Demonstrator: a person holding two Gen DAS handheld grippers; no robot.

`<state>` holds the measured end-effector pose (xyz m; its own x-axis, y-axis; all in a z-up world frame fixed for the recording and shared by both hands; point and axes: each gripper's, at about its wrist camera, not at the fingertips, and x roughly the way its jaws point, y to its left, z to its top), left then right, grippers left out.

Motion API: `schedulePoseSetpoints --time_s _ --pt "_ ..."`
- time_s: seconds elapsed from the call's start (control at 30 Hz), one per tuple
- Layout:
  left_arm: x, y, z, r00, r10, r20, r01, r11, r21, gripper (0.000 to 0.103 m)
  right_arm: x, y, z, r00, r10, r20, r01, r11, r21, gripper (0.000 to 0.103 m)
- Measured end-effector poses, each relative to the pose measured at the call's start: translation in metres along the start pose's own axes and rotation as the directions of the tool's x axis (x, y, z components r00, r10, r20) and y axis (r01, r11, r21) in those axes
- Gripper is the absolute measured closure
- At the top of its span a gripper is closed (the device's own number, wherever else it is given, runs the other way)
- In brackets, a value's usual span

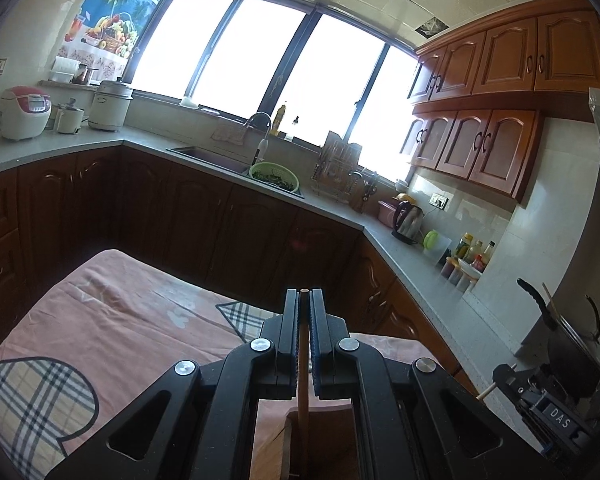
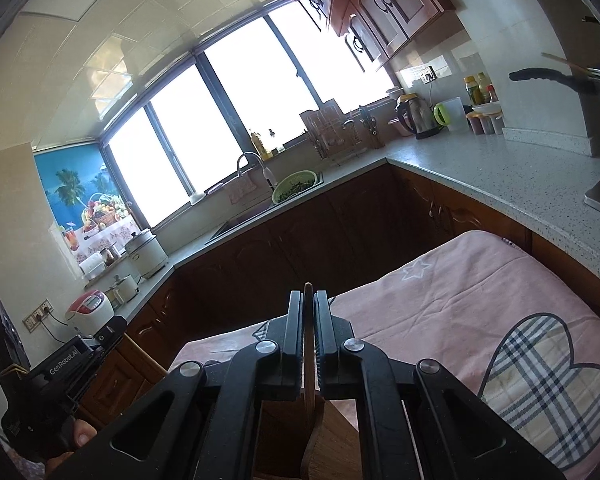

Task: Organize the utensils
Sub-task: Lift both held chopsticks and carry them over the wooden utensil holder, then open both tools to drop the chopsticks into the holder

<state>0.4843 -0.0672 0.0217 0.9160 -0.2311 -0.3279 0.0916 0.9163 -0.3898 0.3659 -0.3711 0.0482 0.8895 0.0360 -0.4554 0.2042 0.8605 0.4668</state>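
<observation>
Left gripper (image 1: 304, 300) pinches a thin wooden chopstick (image 1: 303, 364); right gripper (image 2: 308, 300) pinches a dark wooden utensil (image 2: 309, 356), prob. a spoon. Both poised over the brown wooden holder (image 2: 336, 440), neither dropped in yet.

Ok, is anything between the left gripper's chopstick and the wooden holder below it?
Nothing visible. The left gripper is shut on the chopstick, whose lower end already appears to run down into the open wooden holder. Nothing else crosses that path, though the holder's bottom is cut off by the frame.
</observation>
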Motion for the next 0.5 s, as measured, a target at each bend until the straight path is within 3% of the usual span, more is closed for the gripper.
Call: schedulePoseSetpoints --time_s 0.33,0.4,0.5 --pt "-0.019 0.016 0.024 1.0 0.01 -0.023 -0.01 1.0 -0.003 0.099 0.001 0.001 0.006 0.999 0.001 -0.036 -0.001 1.0 0.001 0.096" --pt "-0.018 0.018 0.026 0.999 0.01 -0.036 -0.01 1.0 -0.008 0.096 0.003 0.002 0.005 0.999 0.003 -0.048 -0.003 1.0 0.002 0.094" --pt "-0.022 0.023 0.026 0.999 0.012 -0.038 -0.013 1.0 -0.016 0.078 0.003 0.001 0.005 0.998 0.006 -0.057 -0.005 1.0 0.007 0.092"
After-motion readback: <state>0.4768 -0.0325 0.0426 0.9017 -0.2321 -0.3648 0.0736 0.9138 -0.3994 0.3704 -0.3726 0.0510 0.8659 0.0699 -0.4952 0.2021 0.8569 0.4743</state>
